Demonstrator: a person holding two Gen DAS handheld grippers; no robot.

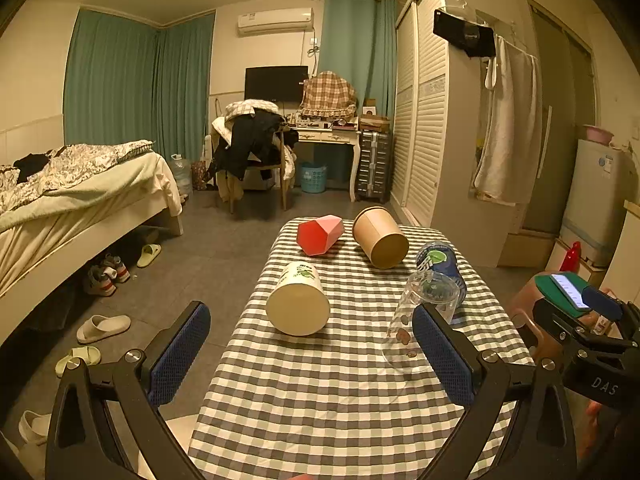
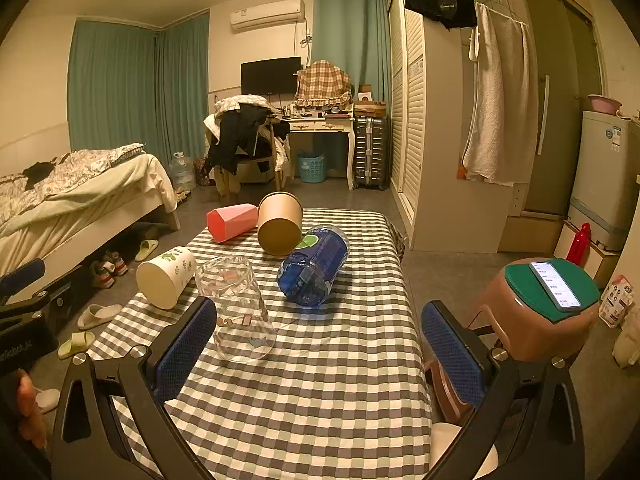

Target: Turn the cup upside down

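Observation:
Several cups are on the checked tablecloth [image 1: 320, 400] [image 2: 340, 380]. A clear glass cup [image 1: 416, 316] [image 2: 240, 312] stands mouth down, nearest the grippers. A white cup with green print [image 1: 298, 300] [image 2: 166, 276], a pink faceted cup [image 1: 320, 234] [image 2: 232, 222], a brown paper cup [image 1: 380, 238] [image 2: 280, 222] and a blue cup [image 1: 440, 264] [image 2: 314, 266] lie on their sides. My left gripper [image 1: 312, 356] is open and empty, the glass just beyond its right finger. My right gripper [image 2: 320, 356] is open and empty, the glass just beyond its left finger.
A brown stool [image 2: 536, 316] with a green top and a phone [image 2: 554, 284] stands right of the table. A bed [image 1: 60, 208] is at the left, with slippers [image 1: 102, 328] on the floor. A wardrobe [image 1: 424, 120] and a fridge [image 2: 608, 176] are at the right.

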